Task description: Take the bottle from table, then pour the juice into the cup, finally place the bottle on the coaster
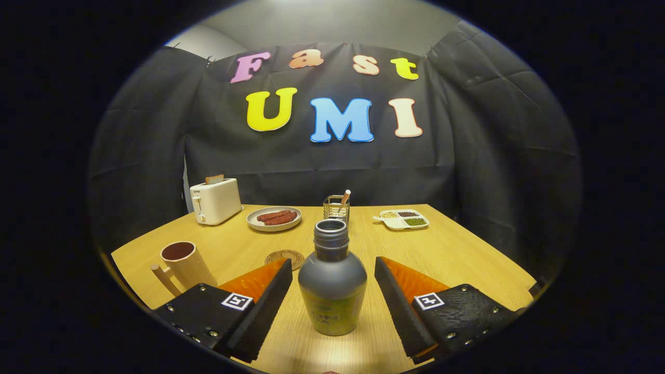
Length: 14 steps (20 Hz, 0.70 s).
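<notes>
Claw (332, 291) spread wide, bottle (332, 283) upright between fingers, untouched, near tabletop (457, 249) front edge; label partly unreadable. Coaster (285, 257) half hidden behind finger. Cup (182, 265) toward left edge.

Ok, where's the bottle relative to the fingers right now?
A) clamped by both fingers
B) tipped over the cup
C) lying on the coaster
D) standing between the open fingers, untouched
D: the bottle stands upright on the table between the gripper's open fingers, with a gap on each side; the coaster lies beyond it and the cup stands off to the side.
</notes>
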{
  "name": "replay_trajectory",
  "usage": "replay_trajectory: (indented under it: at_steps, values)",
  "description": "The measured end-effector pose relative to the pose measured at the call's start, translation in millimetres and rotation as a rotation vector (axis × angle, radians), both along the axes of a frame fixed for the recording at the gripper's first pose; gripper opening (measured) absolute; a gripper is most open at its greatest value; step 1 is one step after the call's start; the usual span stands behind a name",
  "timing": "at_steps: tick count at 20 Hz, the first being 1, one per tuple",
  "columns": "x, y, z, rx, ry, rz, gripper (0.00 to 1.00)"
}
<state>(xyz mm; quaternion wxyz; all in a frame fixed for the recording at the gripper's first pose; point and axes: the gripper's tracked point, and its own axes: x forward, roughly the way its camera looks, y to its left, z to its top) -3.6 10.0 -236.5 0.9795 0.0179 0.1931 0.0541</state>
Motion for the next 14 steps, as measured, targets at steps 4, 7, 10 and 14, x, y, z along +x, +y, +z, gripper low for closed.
replay_trajectory:
  at_steps: [4, 7, 10, 14]
  values:
    - [-3, -3, -21, -0.005, 0.042, -0.006, 0.98]
    - [-4, -2, -35, -0.009, 0.061, -0.005, 0.98]
    - [-7, -1, -49, -0.02, 0.092, -0.001, 0.98]
    - [-10, 1, -63, -0.011, 0.124, 0.006, 0.98]
